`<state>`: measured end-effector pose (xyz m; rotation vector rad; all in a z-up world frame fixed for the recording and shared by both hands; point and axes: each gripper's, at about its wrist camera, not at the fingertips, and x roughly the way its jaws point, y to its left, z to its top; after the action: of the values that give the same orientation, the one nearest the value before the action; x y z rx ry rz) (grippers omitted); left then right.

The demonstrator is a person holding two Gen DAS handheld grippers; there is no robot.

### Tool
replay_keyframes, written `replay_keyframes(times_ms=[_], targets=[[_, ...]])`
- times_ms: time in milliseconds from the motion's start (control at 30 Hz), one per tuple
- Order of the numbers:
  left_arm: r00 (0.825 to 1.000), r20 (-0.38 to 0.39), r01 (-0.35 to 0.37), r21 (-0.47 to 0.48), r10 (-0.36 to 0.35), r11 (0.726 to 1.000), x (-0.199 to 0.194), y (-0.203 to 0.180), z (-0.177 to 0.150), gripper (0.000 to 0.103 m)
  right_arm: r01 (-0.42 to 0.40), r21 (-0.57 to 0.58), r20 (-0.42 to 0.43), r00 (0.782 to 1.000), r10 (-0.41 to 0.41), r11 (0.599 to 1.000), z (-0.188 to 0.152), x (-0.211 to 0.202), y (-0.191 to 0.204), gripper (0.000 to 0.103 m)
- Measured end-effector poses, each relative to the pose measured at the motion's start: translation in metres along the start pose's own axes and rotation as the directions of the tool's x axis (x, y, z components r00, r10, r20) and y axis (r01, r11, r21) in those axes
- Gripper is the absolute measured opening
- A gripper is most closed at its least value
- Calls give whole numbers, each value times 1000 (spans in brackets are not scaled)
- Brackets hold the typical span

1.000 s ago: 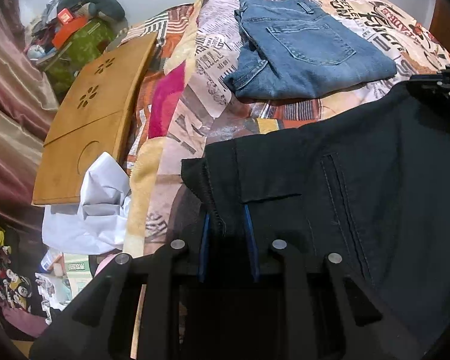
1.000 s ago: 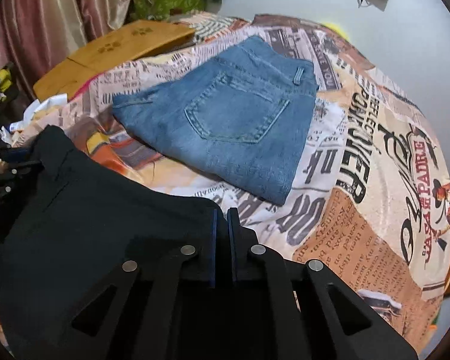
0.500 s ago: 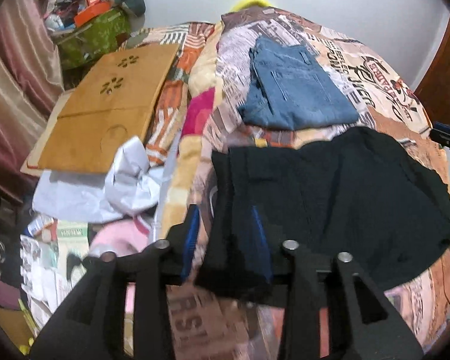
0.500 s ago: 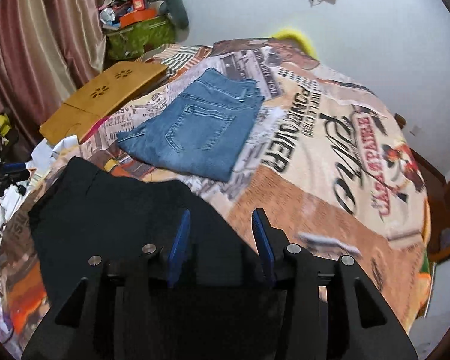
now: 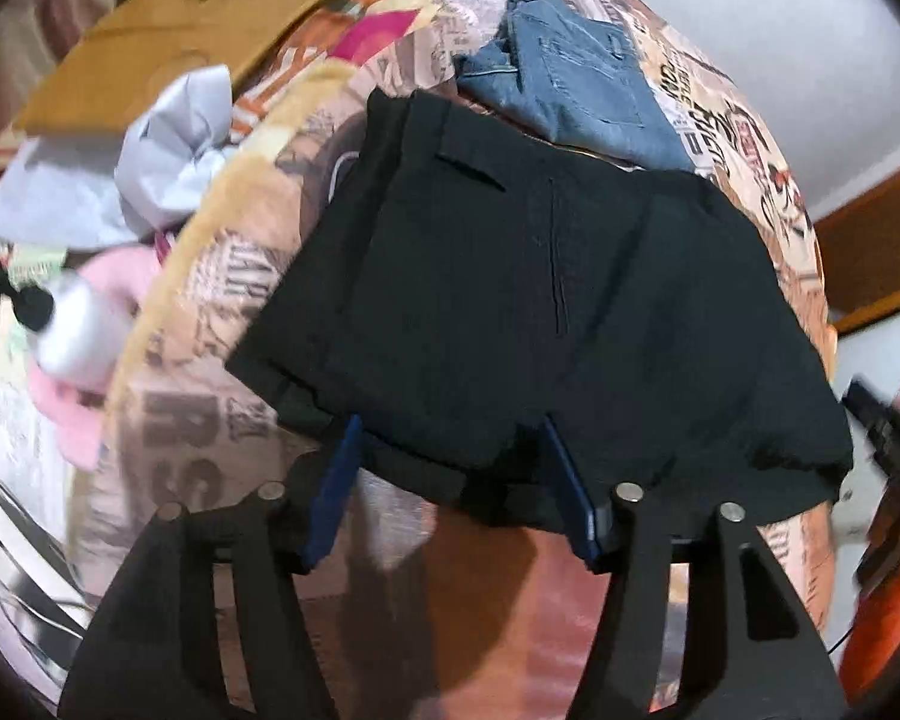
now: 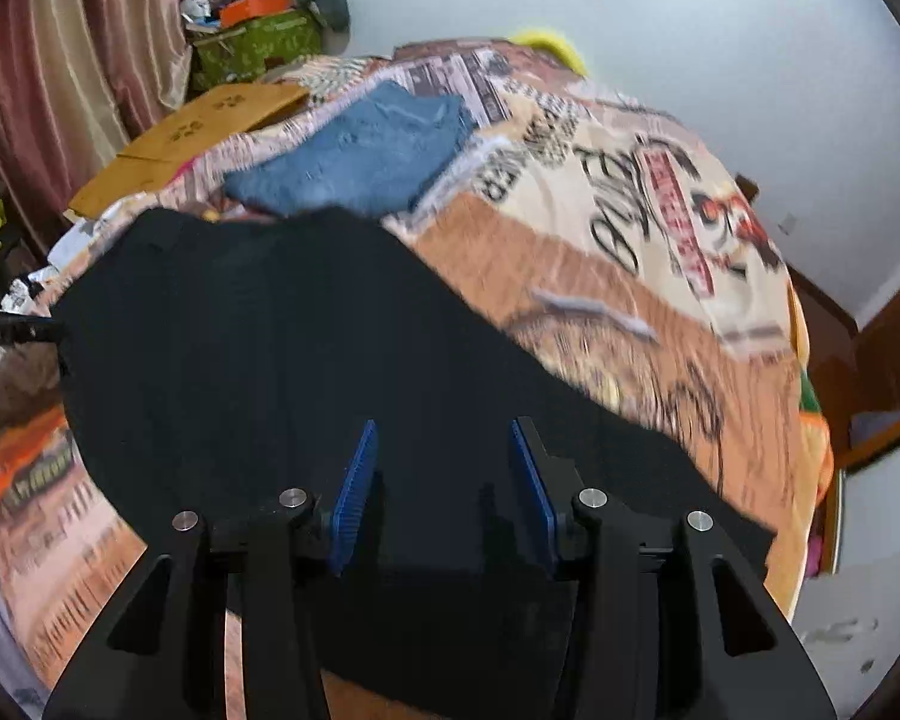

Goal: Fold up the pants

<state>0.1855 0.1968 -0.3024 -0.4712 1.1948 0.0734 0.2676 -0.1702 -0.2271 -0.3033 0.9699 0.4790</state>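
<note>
Black pants (image 5: 540, 300) lie folded flat on the printed bedspread (image 5: 210, 312); they also show in the right wrist view (image 6: 258, 348). My left gripper (image 5: 450, 450) is open and empty, held above the pants' near edge. My right gripper (image 6: 444, 444) is open and empty, above the pants' near right part. Folded blue jeans (image 5: 588, 84) lie beyond the black pants; they also show in the right wrist view (image 6: 360, 156). The other gripper shows blurred at the right edge of the left wrist view (image 5: 888, 438).
A wooden board (image 5: 180, 36) and crumpled white cloth (image 5: 168, 138) lie at the bed's left edge. A green box of clutter (image 6: 258, 42) stands in the far corner by the curtain (image 6: 60, 78). Brown wooden furniture (image 6: 894, 348) stands at right. A white wall (image 6: 720, 30) is behind the bed.
Both grippers have let go of the black pants, opened wide and pulled back and up. The pants now lie flat on the bed.
</note>
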Motion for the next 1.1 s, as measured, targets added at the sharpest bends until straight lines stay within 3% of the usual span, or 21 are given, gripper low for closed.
replay_keyframes(times_ms=[167,233,367,400,433,633,733,900,1100], targets=[[1000,1,-2,-50,2,999,8,-1,3,62,-19,68,-46,999,22,998,-28,5,-11,42],[998,13,-59,-58,60,997,11,-2,5,41,-25,90,-62,998,31,996,-38,9,-13,42],[991,43,-129,-28,130,991,13,-7,4,25,-34,152,-33,999,40,988,-51,9,-19,49],[987,56,-151,-8,152,988,12,-10,3,11,-40,164,-29,999,46,986,-53,9,-21,50],[977,76,-200,14,199,980,10,-14,3,11,-50,174,-26,998,55,983,-53,10,-23,50],[947,185,-272,37,261,961,-22,-11,6,10,-70,184,-17,997,75,980,-56,10,-24,51],[950,176,-268,42,257,962,-25,-4,9,10,-72,185,-15,997,76,980,-57,10,-23,51],[951,107,-298,57,291,953,4,2,-1,13,-59,190,-11,998,62,980,-59,7,-24,51],[925,133,-374,142,356,917,-4,-12,-6,21,-37,209,-11,999,40,977,-68,-1,-32,51]])
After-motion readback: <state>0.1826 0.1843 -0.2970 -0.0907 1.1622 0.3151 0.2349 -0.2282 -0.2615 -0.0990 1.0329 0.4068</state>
